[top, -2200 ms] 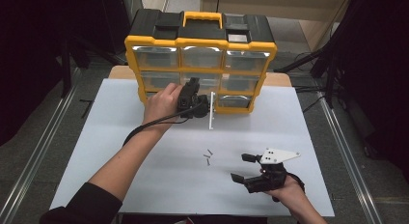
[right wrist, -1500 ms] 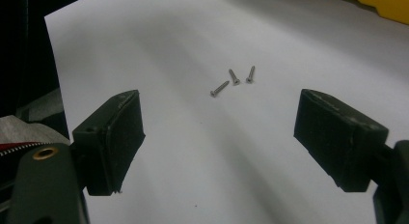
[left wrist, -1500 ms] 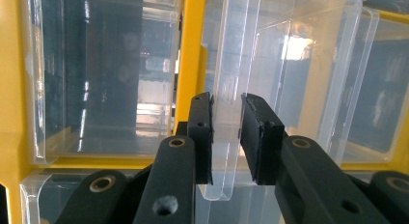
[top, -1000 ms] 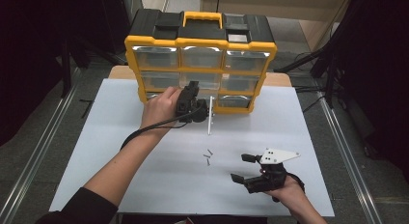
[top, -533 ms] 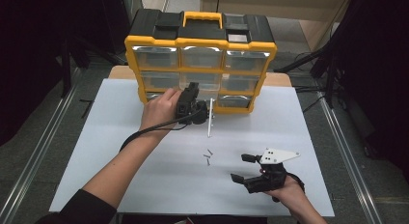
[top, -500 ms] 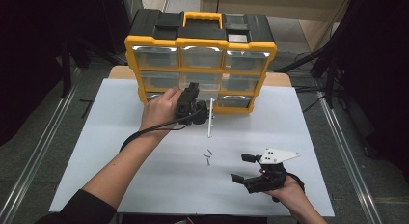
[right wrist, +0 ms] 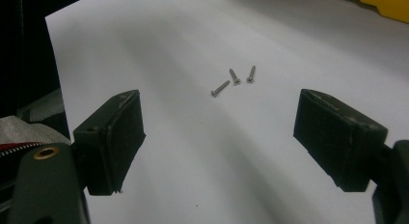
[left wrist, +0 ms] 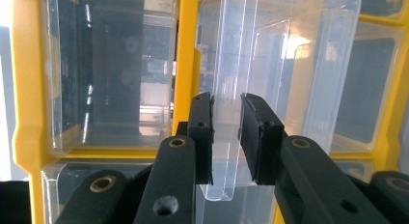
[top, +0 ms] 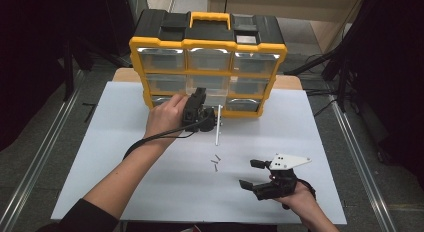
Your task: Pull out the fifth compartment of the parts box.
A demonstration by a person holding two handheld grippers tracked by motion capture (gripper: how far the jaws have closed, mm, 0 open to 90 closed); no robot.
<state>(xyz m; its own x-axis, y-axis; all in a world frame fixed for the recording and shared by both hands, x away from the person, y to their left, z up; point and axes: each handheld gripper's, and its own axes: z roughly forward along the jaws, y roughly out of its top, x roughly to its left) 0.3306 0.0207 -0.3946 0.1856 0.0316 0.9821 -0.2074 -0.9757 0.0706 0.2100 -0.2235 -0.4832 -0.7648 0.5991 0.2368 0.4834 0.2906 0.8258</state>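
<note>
A yellow-and-black organizer (top: pixel 207 44) with clear drawers stands at the table's far side. My left gripper (top: pixel 200 95) reaches into its middle row, turned on its side. In the left gripper view, my left gripper (left wrist: pixel 225 137) is shut on the clear plastic handle (left wrist: pixel 226 113) of a drawer that stands out a little from the frame (left wrist: pixel 185 55). Near the front right, my right gripper (top: pixel 254 174) rests low over the table, open and holding nothing. Three small screws (top: pixel 216 162) lie on the white tabletop between the hands; they show as screws (right wrist: pixel 234 79) beyond my right gripper (right wrist: pixel 217 137).
A thin white rod (top: pixel 218 126) lies on the white table (top: pixel 110 142) just right of the left hand, pointing from the organizer toward the screws. Metal rails run along both sides of the table, with dark floor beyond. Cables trail from both grippers.
</note>
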